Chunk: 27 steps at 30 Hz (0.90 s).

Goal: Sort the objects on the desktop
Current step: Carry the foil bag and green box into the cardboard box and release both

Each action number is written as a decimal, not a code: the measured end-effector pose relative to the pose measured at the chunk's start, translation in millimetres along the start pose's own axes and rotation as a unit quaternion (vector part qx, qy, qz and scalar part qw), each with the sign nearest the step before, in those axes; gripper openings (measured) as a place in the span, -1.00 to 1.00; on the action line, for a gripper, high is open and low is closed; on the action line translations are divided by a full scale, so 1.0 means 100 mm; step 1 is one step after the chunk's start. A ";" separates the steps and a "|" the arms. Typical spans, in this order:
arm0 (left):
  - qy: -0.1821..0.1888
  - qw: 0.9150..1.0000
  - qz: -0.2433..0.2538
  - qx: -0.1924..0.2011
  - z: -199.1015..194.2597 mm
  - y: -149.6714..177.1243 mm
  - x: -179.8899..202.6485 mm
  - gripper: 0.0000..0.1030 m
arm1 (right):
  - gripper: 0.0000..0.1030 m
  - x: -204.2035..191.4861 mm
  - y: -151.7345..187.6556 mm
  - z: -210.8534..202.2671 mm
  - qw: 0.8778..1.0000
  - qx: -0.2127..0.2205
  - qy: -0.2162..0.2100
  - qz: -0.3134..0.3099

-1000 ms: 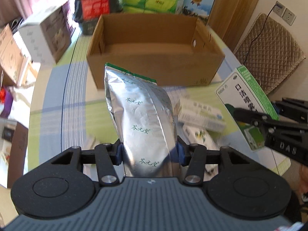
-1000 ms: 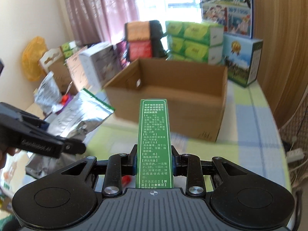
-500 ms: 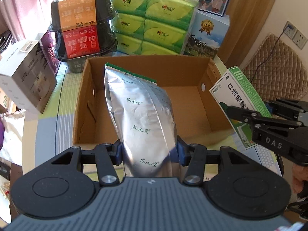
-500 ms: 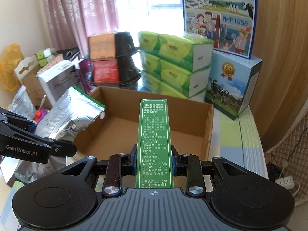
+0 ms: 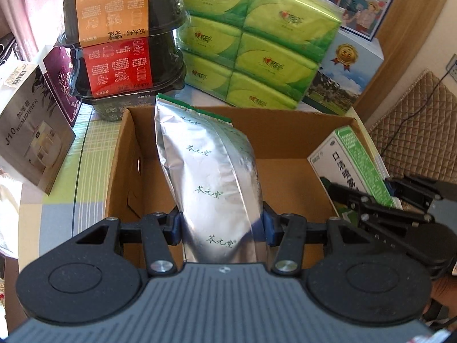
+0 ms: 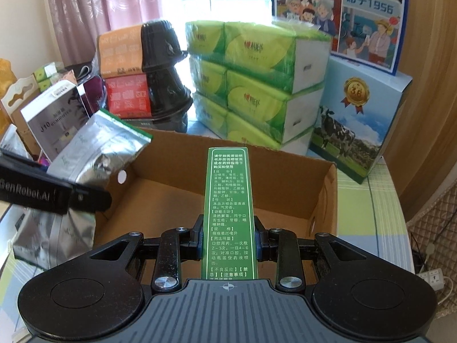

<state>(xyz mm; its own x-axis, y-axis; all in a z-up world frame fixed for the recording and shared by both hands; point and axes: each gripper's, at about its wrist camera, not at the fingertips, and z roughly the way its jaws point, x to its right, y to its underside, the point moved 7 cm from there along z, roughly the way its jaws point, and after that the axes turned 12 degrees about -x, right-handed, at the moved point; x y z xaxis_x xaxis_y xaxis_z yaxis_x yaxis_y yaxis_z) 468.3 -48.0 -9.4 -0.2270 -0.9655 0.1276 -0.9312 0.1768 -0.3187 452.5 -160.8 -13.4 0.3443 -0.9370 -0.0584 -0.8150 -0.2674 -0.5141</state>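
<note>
My left gripper (image 5: 221,227) is shut on a silver foil pouch (image 5: 211,177) with a green top edge, held upright over the open cardboard box (image 5: 125,148). My right gripper (image 6: 228,243) is shut on a slim green-and-white medicine box (image 6: 228,200), also held above the cardboard box (image 6: 325,197). In the left wrist view the medicine box (image 5: 357,163) and the right gripper (image 5: 382,200) show at the right, over the box's right side. In the right wrist view the foil pouch (image 6: 94,154) and the left gripper (image 6: 57,197) show at the left. The box floor that shows is bare.
Behind the cardboard box stand stacked green tissue packs (image 5: 257,40), black food bowls with orange and red labels (image 5: 122,37) and a blue milk carton box (image 6: 357,125). A grey humidifier box (image 5: 31,143) sits left. A quilted chair (image 5: 414,131) is right of the table.
Both grippers have moved forward with their loads, from in front of the cardboard box to above its opening. The box and the stacks behind it now loom larger.
</note>
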 end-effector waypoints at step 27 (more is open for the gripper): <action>0.000 0.999 0.006 0.037 -0.58 0.61 0.07 0.27 | 0.42 -0.07 0.44 -0.89 0.999 0.051 -0.004 -0.008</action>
<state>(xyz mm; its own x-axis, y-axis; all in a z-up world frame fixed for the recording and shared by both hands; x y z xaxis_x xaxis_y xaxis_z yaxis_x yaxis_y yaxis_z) 392.8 -32.6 26.9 -0.2384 -0.9634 0.1224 -0.9047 0.1745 -0.3887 372.6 -186.5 40.2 0.3605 -0.9311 -0.0558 -0.7576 -0.2574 -0.5999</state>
